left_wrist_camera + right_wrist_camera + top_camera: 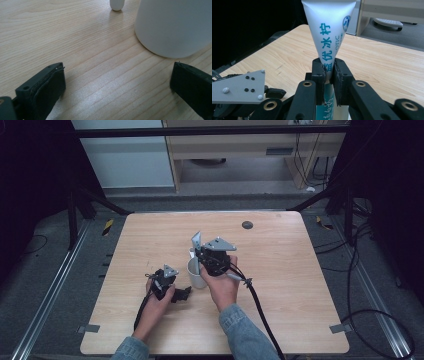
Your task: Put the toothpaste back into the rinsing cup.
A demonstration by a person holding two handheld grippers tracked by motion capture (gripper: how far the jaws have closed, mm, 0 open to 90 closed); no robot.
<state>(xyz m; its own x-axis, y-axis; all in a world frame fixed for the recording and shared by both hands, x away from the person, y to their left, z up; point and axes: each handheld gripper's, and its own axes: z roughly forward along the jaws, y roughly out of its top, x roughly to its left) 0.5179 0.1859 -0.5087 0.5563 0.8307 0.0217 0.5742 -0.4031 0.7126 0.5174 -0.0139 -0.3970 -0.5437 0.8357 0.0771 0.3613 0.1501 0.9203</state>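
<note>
right gripper (328, 75) tight on tube (329, 32) above cup (196, 272)

A light wood-grain counter (280, 285) with rounded corners. A white cup (196, 273) stands near its middle, slightly toward the near edge. A small dark round disc (247, 225) sits close to the far edge. The left tongs (181, 294) rest on the wood just beside the cup.

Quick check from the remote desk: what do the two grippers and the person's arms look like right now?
Both the left gripper and the right gripper are black, each topped by a grey three-cornered plate with a black cable trailing back. The fingers are black with brass-ringed pivots. The person wears blue denim sleeves.
</note>
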